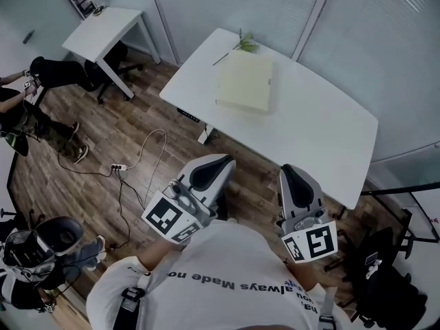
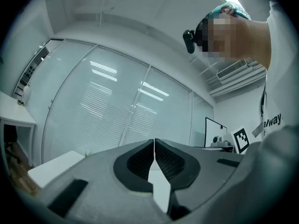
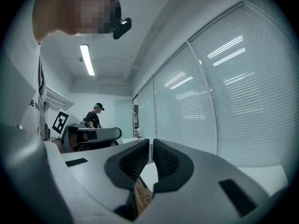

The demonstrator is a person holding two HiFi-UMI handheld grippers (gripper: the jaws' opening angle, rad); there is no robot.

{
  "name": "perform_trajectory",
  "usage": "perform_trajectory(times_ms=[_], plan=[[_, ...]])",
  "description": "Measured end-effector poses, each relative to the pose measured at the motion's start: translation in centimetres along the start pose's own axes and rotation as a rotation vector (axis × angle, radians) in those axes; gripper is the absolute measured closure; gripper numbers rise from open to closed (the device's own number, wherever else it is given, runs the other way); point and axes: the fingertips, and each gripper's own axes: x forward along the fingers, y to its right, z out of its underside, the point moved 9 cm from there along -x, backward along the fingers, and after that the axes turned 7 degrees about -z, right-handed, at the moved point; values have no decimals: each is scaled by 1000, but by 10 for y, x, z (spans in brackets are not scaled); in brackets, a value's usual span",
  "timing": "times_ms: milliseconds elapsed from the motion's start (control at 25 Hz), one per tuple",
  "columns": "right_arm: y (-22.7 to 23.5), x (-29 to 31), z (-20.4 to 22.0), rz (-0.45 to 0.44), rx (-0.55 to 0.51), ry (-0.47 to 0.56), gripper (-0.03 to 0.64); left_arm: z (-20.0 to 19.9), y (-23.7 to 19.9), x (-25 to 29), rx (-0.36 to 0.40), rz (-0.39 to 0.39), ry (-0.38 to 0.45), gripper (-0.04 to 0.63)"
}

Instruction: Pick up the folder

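A pale yellow folder [image 1: 244,81] lies flat on the far half of a white table [image 1: 323,136] in the head view. Both grippers hover over the wooden floor, short of the table's near edge and well apart from the folder. My left gripper [image 1: 221,162] is shut with nothing in it; in its own view the jaws [image 2: 153,143] meet tip to tip. My right gripper [image 1: 289,172] is shut and empty too, its jaws [image 3: 151,144] closed together. Neither gripper view shows the folder.
A green sprig [image 1: 246,44] lies at the table's far edge beside the folder. A second white desk [image 1: 103,31] stands at the back left. Cables and a power strip [image 1: 118,167] run over the floor. People sit at the left; dark bags [image 1: 385,280] stand at the right.
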Motion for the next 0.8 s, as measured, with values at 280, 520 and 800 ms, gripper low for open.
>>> perform_trajectory(times_ms=[280, 520, 800], plan=[[28, 86, -12, 9, -4, 0, 586, -23, -78, 44, -1, 17, -7, 578], [49, 154, -19, 16, -11, 3, 586, -39, -141, 78, 5, 35, -12, 578], [60, 208, -23, 35, -16, 1, 586, -49, -193, 99, 0, 51, -17, 578]])
